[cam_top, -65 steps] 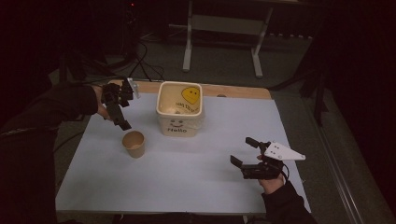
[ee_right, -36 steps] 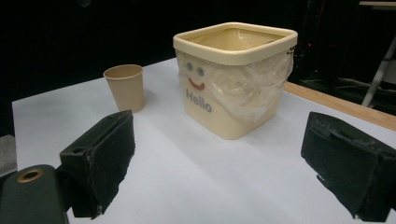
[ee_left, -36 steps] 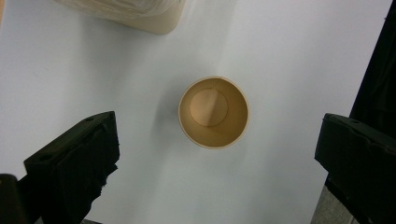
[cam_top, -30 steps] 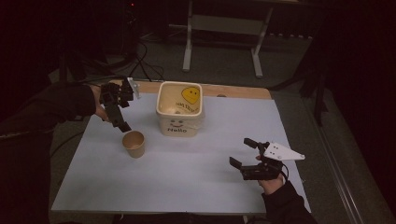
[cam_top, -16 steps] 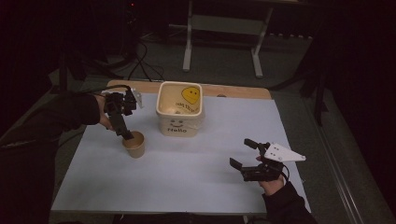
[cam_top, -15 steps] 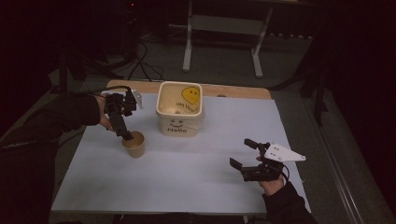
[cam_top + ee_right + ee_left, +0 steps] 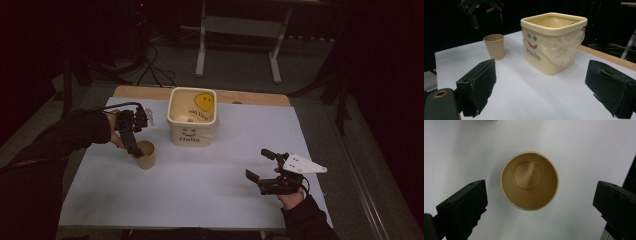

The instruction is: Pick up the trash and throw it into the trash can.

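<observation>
**Left claw poised over cup, jaws wide**

The left claw (image 7: 134, 148) hangs directly above the cup (image 7: 529, 180), jaws spread wide and holding nothing. Its own camera looks straight down into the cup: the cup sits upright and empty between the two jaws, clear of both, on the white table (image 7: 210, 195). From above, the claw's tips overlap the cup's near rim — whether they touch cannot be told.

The bin (image 7: 193, 116) stands just beyond the cup, on the side away from the left hand.

The right claw (image 7: 262, 165) rests low over the table, well apart from the cup, jaws likewise wide — nothing between them. It faces the bin (image 7: 554, 41), with the cup (image 7: 494, 46) farther off.
</observation>
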A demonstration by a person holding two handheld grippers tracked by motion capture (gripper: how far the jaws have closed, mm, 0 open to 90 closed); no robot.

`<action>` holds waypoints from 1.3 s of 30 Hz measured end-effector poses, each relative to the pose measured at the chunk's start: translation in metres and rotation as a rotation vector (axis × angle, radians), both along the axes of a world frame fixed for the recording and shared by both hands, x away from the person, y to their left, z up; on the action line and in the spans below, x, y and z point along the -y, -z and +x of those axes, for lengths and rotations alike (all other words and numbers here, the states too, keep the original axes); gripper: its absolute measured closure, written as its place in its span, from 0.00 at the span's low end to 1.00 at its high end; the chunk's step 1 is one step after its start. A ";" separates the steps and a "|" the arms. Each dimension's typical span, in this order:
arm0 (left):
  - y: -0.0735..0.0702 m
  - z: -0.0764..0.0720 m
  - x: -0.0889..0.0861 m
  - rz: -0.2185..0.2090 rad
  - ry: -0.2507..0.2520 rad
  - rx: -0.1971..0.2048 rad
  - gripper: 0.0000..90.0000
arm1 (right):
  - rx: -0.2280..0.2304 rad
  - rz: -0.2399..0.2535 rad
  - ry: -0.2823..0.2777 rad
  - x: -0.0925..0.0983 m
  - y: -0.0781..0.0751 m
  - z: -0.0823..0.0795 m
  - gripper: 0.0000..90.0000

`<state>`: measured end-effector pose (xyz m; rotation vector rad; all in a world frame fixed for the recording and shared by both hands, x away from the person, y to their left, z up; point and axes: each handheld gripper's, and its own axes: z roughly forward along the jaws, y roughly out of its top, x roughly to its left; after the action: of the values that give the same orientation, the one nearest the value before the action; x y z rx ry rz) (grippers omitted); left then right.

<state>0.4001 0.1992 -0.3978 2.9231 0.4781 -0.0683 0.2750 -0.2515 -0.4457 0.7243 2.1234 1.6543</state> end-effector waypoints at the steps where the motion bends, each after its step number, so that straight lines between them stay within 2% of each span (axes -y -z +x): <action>1: 0.003 0.000 0.000 -0.004 -0.006 0.002 0.01 | 0.000 0.000 -0.001 0.000 0.000 0.000 0.11; 5: 0.012 0.000 0.000 -0.014 -0.002 -0.003 0.01 | -0.001 0.000 -0.001 0.000 0.000 0.000 0.11; 6: 0.018 0.000 0.000 -0.018 0.003 0.003 0.01 | -0.001 0.000 -0.002 0.000 0.000 0.000 0.11; 10: 0.026 0.003 -0.003 -0.024 -0.012 0.022 0.01 | 0.001 -0.003 -0.005 0.000 0.000 0.000 0.11; 22: 0.041 0.010 -0.005 -0.038 -0.045 -0.014 0.01 | -0.003 -0.003 -0.009 -0.001 0.001 0.001 0.11; 39: 0.066 0.011 -0.005 -0.026 -0.044 -0.045 0.03 | -0.006 -0.004 -0.014 -0.001 0.001 0.001 0.11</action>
<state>0.4106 0.2047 -0.4634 2.8891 0.5444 -0.1341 0.2762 -0.2508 -0.4470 0.7157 2.1397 1.6563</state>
